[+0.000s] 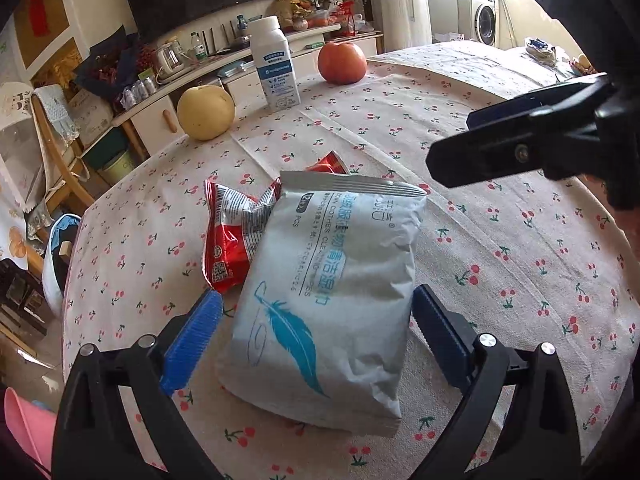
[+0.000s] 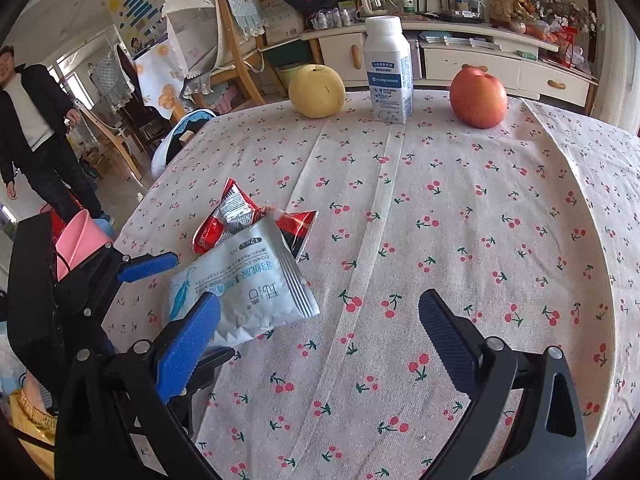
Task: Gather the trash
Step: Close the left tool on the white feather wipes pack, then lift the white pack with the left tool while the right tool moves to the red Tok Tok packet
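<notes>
A grey wet-wipe packet with a blue feather print [image 1: 332, 300] lies flat on the cherry-print tablecloth [image 1: 500, 248]. It partly covers a crumpled red snack wrapper [image 1: 236, 232]. My left gripper [image 1: 318, 332] is open, its blue fingers on either side of the packet's near end, not touching it. Both wrappers show in the right wrist view: the packet [image 2: 248, 292] and the red wrapper [image 2: 248, 224]. My right gripper [image 2: 320, 332] is open and empty above bare cloth, to the right of the packet. It appears from the side in the left wrist view [image 1: 520, 148].
A yellow pear [image 2: 317, 91], a white bottle [image 2: 388, 68] and a red apple [image 2: 478, 98] stand along the table's far edge. A pink bin [image 2: 78, 240] sits on the floor left of the table. A person [image 2: 32, 136] stands at far left, with chairs nearby.
</notes>
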The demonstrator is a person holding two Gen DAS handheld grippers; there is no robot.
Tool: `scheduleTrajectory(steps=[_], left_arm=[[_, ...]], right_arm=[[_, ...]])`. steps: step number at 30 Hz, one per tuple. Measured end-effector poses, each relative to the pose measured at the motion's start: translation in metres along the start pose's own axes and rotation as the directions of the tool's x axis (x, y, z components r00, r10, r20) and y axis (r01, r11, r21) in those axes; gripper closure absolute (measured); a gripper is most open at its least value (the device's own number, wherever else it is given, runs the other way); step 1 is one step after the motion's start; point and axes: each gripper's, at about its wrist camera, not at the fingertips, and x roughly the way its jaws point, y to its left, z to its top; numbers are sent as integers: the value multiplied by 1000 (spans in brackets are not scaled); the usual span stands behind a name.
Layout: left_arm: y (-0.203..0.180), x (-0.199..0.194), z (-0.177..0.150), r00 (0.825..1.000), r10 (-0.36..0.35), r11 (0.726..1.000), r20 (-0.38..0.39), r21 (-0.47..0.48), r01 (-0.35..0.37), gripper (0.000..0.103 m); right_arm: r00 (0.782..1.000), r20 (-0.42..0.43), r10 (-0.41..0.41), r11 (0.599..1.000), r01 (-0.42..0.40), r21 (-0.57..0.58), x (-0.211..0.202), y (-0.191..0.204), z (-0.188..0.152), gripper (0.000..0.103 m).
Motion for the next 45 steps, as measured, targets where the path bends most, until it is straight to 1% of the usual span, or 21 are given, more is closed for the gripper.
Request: scheduleTrajectory(steps=[5,11,14,16,19,21,24,28,31,33,36,38,41,45], left_arm=[[3,12,1,999,-44,999,-30,-32,43,7],[14,16,0,992,-115,982,-48,-153,107,8],[13,14,-1,992,-116,979,-44,-175,106,12],[13,12,-2,992,-120,974,-42,-197,109,17],[14,8,-4,992,-123,970,-39,-215,112,20],[17,5,-6,993,-110,967,-38,-234,99,21],[25,-1,-10,994,-108,954,-30,-283,95,22],[39,-9,-17,995,-92,941,-40,-329,74,22],[51,-23,-22,995,-97,926,-7,-368,88,22],[58,-31,-23,997,-76,921,11,-383,75,23],[74,-41,-28,999,-43,902,30,-428,51,23],[87,-46,-33,999,-11,882,35,-471,26,23],[101,-50,-38,999,18,854,38,-521,5,23],[108,-53,-41,997,67,841,30,-539,-40,23]], right_arm=[[1000,-7,-10,1000,10,-6,4,-1,2,5],[1000,-8,-21,1000,21,-12,10,-1,5,5],[1000,-3,-25,1000,25,-15,12,-1,8,5],[1000,2,-25,1000,25,-19,13,0,9,5],[1000,15,-22,999,22,-25,14,1,11,5],[1000,25,-16,1000,17,-21,15,0,13,5],[999,37,-1,1000,1,-6,17,-1,16,5],[999,39,28,999,-29,17,26,-2,19,5],[997,38,59,998,-61,36,34,-3,21,5],[997,32,75,996,-77,41,39,-2,23,5],[995,16,96,994,-97,52,46,1,25,5],[993,4,120,990,-120,67,51,2,25,5],[992,0,129,988,-128,80,56,6,26,5],[990,11,144,986,-144,84,61,16,24,5]])
